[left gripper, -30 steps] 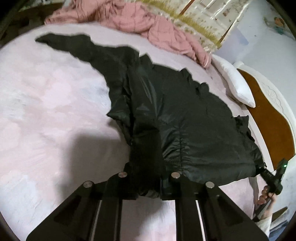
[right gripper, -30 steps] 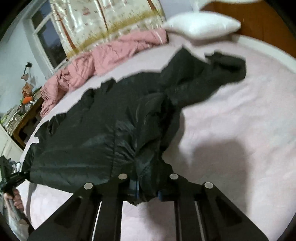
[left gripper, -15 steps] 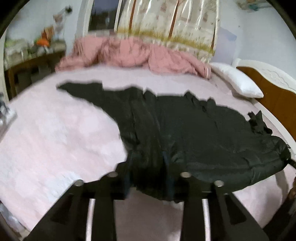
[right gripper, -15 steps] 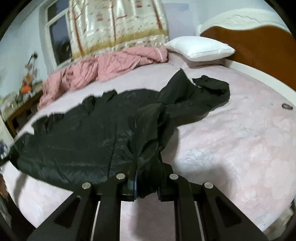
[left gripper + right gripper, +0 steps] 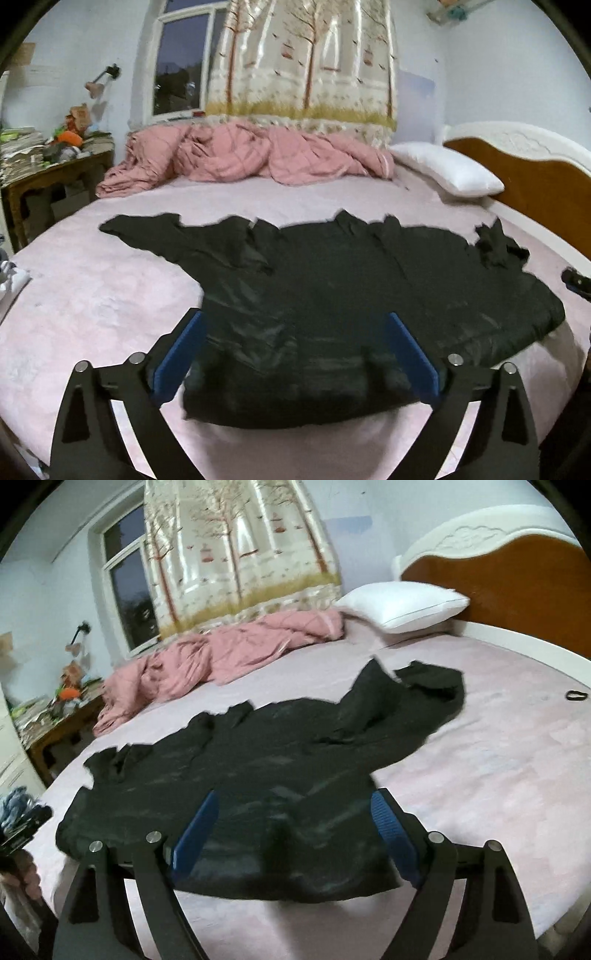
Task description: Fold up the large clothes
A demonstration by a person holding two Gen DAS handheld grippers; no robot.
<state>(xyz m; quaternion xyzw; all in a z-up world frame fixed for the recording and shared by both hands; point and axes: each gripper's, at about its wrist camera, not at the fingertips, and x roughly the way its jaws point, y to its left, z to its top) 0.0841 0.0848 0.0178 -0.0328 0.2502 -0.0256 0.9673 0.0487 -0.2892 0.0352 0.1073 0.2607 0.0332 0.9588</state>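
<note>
From my remote seat I noted the left gripper [image 5: 295, 354] nearest the lens, its blue pads [image 5: 177, 362] spread wide and still parting, nothing pinched; the hem of the black jacket [image 5: 332, 295] lay on the bed between them, untouched by either pad. The right gripper [image 5: 295, 834] read the same: jaws opening, blue pads [image 5: 391, 830] clear of the cloth, the jacket's near edge lying loose between them. The black jacket [image 5: 258, 775] was spread flat along the near edge of the bed [image 5: 92, 295], on the pale pink sheet. One sleeve [image 5: 147, 229] reached toward the bed's left side in the left view; the other sleeve [image 5: 406, 701] ran toward the headboard end in the right view, its cuff bunched. A small dark ring [image 5: 576, 695] lay on the sheet near the headboard-side edge, well apart from the jacket. Beyond, along the far edge, a rumpled pink quilt [image 5: 240, 155] was heaped, with a white pillow [image 5: 450, 170] at the far corner against the wooden headboard [image 5: 535, 192]. Farther still, I saw a cluttered wooden desk [image 5: 48, 170] beside the bed, a dark window [image 5: 181, 85] and a tree-print curtain [image 5: 303, 59].
</note>
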